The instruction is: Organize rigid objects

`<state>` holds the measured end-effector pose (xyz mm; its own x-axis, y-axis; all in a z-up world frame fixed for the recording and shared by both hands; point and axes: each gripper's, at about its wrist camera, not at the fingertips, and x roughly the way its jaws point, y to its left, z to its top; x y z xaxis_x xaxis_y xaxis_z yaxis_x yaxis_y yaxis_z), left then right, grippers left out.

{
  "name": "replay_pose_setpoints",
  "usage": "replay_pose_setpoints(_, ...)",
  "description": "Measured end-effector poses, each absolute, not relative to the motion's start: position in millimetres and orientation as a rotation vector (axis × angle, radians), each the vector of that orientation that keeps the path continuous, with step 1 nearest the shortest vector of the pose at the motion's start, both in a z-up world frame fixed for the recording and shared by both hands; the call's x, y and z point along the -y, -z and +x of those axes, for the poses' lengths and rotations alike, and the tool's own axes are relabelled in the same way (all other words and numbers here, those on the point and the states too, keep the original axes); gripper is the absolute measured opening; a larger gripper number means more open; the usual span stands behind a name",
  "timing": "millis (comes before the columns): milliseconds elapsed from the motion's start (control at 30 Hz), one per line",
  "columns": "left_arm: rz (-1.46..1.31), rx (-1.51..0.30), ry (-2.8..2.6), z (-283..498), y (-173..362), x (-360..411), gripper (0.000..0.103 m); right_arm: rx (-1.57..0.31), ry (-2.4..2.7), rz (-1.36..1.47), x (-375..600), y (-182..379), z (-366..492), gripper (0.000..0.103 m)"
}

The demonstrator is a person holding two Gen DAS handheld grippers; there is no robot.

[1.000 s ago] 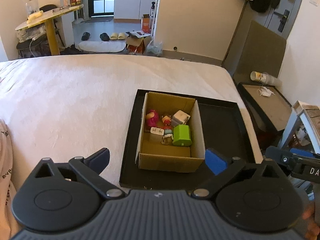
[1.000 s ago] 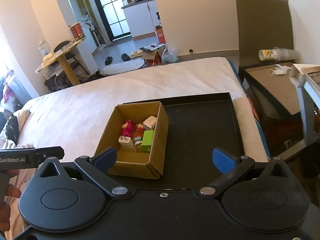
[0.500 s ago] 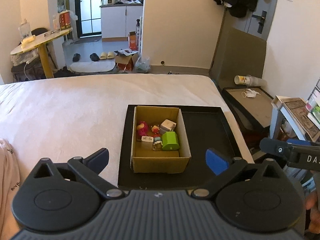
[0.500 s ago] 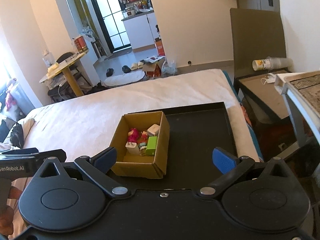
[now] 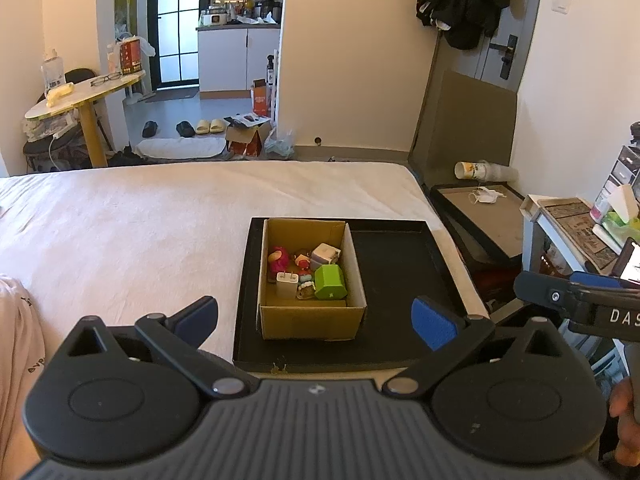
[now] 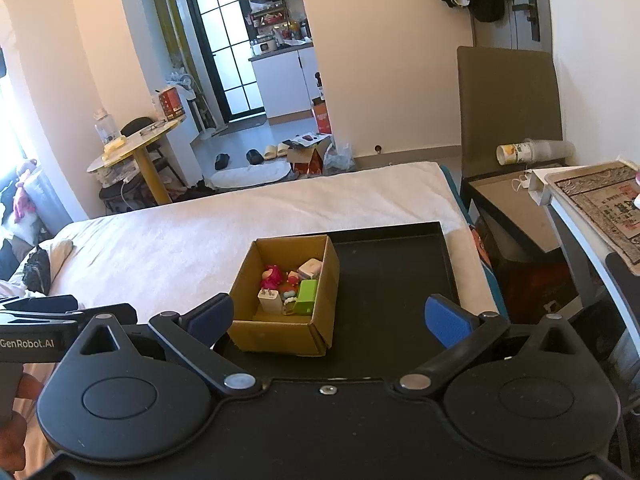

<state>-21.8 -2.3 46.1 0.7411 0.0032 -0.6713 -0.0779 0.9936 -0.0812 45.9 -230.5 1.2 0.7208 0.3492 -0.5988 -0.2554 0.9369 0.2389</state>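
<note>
Left gripper (image 5: 316, 318): black ribbed housing, two round discs, silver pivot screws, blue-padded fingers (image 5: 434, 322). Right gripper (image 6: 326, 320): smooth black housing, same discs and screws, blue pads. White "GenRobot.AI" lettering on the left unit; "DAS", apparently cut off, on the right. Bare skin beside each handle.

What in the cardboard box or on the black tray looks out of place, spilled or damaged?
Nothing stands out. The open brown cardboard box sits upright on the left part of the flat black tray, with the small items, such as the green block and white charger, inside. Nothing is spilled.
</note>
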Motion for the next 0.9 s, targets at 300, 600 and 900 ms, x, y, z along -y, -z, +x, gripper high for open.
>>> replay_pose_setpoints(300,-0.108,-0.708,-0.048,-37.9,-57.4,2.8,0.102,-0.656,-0.328,0.135,229.0,-10.9,29.4,0.103)
replay_pose_setpoints(600,-0.103,-0.683,-0.045,-51.4,-65.5,2.3,0.102,-0.623,-0.324,0.140,231.3,-16.4,16.2,0.103)
replay_pose_setpoints(900,-0.102,-0.673,-0.041,-61.1,-67.0,0.8,0.102,-0.604,-0.320,0.130,229.5,-21.6,5.7,0.103)
